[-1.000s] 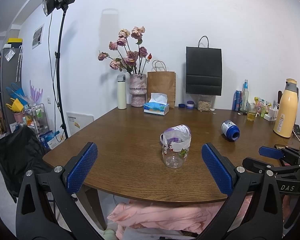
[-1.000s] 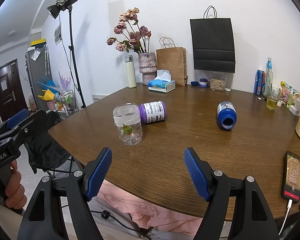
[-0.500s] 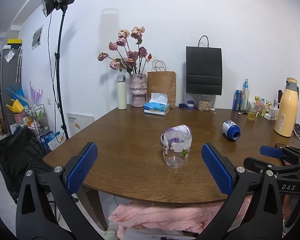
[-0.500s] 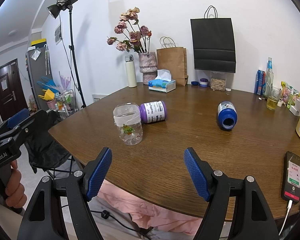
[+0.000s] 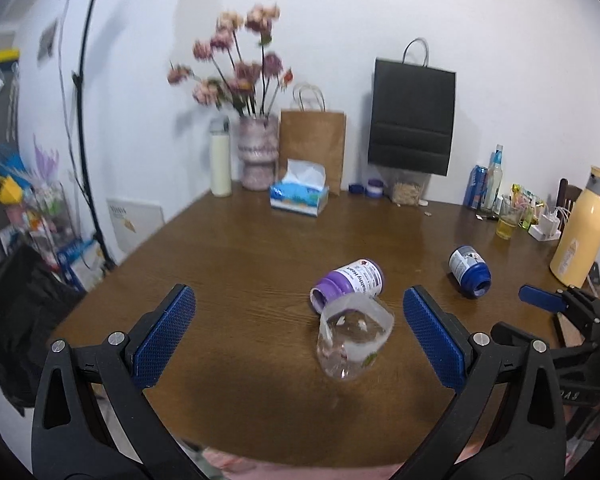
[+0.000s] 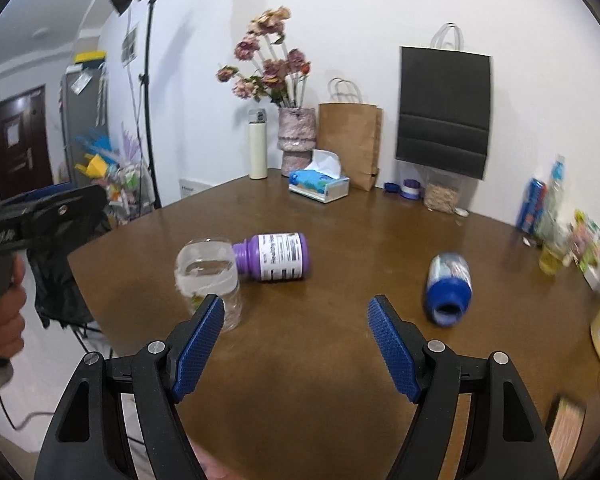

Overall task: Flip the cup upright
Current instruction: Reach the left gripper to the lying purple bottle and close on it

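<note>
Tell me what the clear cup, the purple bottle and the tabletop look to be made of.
Clear cup: transparent glass or hard plastic, glossy; the table shows through it, with a small printed decal low on its wall. Which of the two, I cannot tell.
Purple bottle: opaque plastic, smooth, with a white paper-like label.
Tabletop: brown wood or wood veneer, semi-gloss; it shows faint grain and soft reflections.

Clear cup [image 5: 354,344] hemmed at 12 o'clock by touching purple bottle [image 5: 350,282]; blue bottle [image 5: 469,271] well apart at 2; bare table [image 5: 236,264] at 9.
</note>
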`<state>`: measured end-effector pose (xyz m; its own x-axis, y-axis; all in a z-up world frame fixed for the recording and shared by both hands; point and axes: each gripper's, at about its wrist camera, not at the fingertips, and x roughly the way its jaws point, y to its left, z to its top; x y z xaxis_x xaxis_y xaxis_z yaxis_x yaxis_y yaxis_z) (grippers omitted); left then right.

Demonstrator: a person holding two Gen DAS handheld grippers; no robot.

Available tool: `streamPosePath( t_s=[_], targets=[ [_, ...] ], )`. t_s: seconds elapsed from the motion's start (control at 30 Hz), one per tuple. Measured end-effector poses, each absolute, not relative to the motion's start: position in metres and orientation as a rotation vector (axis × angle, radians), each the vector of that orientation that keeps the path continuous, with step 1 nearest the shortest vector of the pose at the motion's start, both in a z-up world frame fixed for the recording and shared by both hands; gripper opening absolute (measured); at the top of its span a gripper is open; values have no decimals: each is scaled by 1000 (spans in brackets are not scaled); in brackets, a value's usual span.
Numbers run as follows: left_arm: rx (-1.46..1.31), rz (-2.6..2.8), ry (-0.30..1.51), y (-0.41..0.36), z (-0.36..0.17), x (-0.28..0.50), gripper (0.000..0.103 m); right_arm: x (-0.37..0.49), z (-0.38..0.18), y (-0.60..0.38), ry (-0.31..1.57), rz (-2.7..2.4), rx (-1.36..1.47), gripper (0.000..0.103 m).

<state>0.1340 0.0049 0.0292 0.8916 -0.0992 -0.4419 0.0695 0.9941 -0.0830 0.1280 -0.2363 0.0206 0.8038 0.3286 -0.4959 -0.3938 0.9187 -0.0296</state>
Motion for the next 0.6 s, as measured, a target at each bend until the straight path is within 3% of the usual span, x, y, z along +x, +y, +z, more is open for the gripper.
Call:
streamPosePath(
  t_s=[0.43,0.6],
  targets=[
    [116,-483,781,-26,17,295,101,236,-5,-215,641,451,-160,79],
    [223,-575,1000,-56,-11,358,85,256,-16,-227,678,403,-136,79]
  ],
)
